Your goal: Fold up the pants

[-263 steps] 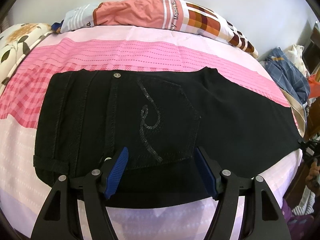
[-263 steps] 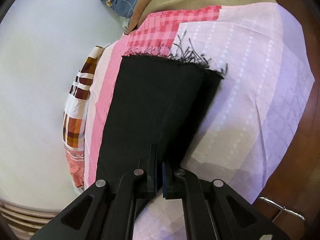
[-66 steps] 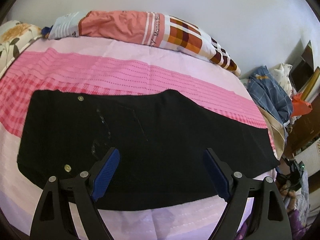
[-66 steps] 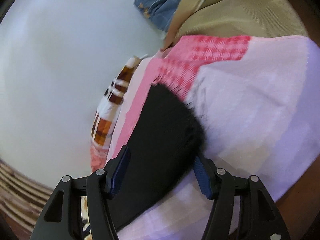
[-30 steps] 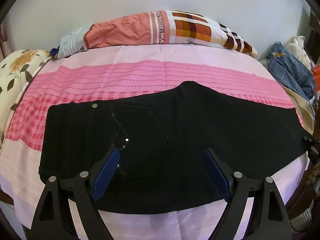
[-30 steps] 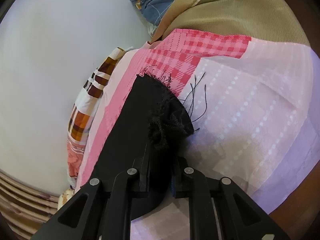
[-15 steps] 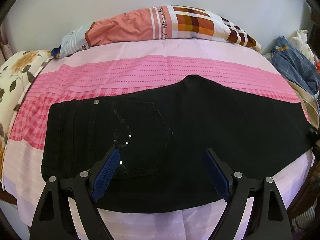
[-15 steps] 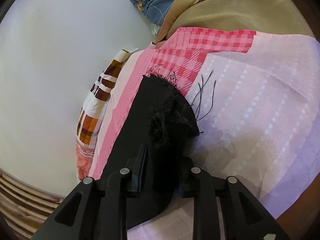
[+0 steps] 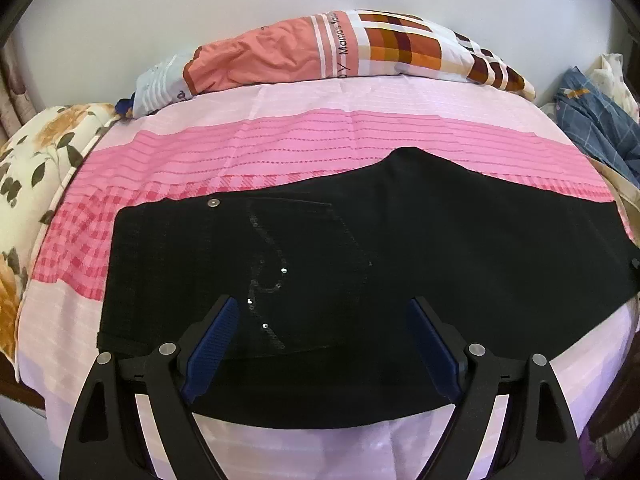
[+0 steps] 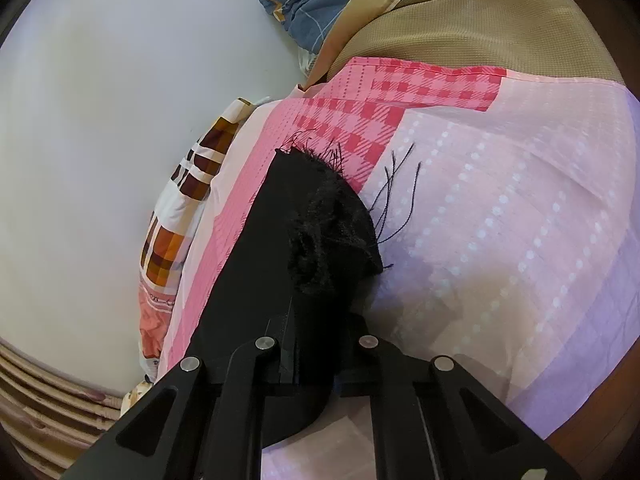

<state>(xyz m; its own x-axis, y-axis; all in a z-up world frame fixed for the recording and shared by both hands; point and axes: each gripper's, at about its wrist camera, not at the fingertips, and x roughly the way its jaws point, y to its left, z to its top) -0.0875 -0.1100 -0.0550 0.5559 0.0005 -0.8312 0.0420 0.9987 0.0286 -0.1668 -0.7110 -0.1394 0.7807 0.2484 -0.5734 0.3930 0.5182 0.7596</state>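
Observation:
Black pants lie flat across the pink bed, folded lengthwise, waist at the left with a sequined back pocket, legs running right. My left gripper is open and empty, hovering above the pants' near edge by the pocket. In the right wrist view the frayed leg hem is bunched and lifted off the sheet. My right gripper is shut on that hem end; the cloth hides its fingertips.
A patchwork pillow lies along the far side by the wall. A floral pillow is at the left. Blue checked cloth and a tan cover sit past the bed's right end. The bed's near edge lies just below the pants.
The right gripper, open 2.2 s ago, has shut on the leg hem and lifted it slightly. The left gripper stays open, with its view shifted slightly over the pants.

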